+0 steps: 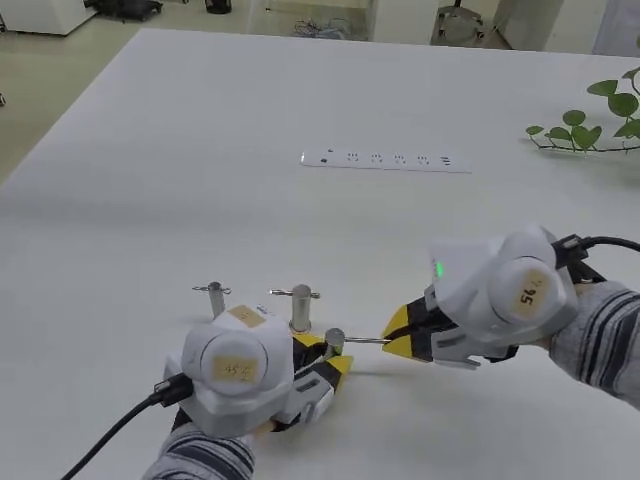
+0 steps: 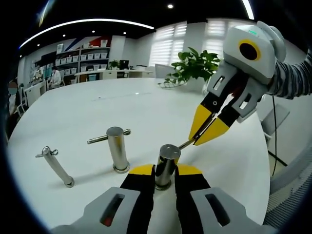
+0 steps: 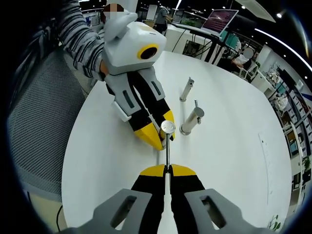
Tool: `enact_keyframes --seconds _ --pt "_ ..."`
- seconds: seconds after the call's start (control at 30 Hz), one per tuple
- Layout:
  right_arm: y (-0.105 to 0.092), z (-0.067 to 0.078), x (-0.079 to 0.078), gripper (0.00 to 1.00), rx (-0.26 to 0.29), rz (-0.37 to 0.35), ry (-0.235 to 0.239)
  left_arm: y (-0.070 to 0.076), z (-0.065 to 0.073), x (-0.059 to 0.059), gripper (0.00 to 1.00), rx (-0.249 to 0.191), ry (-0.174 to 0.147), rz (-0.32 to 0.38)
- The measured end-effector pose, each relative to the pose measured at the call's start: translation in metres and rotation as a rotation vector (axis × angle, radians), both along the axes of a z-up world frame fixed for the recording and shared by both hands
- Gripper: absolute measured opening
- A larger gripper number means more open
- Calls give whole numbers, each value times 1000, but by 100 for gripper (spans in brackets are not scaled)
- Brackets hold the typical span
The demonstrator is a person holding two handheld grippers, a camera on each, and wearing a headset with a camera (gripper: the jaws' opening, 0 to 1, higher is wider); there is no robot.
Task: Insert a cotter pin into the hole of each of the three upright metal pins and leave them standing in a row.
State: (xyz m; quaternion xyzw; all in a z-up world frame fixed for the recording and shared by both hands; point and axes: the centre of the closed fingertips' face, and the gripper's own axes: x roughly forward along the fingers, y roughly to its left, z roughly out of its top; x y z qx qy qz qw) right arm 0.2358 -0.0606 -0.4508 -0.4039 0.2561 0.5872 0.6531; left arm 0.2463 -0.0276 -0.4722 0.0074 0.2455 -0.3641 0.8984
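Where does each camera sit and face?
Head view: on the headset, facing forward and down at the bench; shows the left hand-held gripper, right hand-held gripper, and striped sleeves.
Left gripper view: rides the left hand-held gripper, looking along its jaws, shut on the near metal pin; the right one faces it.
Right gripper view: rides the right hand-held gripper, looking along its jaws, shut on the cotter pin; the left one faces it.
Shared: both gripper views see that pin from opposite sides.

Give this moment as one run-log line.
left gripper: shut on near pin | right gripper: shut on cotter pin, tip at near pin's head | middle pin, far pin: fitted
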Motion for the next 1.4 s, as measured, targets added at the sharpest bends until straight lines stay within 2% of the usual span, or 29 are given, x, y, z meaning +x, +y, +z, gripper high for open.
enact_keyframes --seconds 0.17,0.53,1.2,1.4 --pt "6 2 -1 0 4 14 -1 0 -2 0 12 2 -1 0" --pt "22 3 -1 0 11 36 -6 -1 -3 1 11 5 -26 -3" --pt "36 2 -1 0 9 45 -11 -2 -4 1 11 4 -27 4" --pt "36 0 -1 0 6 23 5 -2 -4 2 11 5 -24 5"
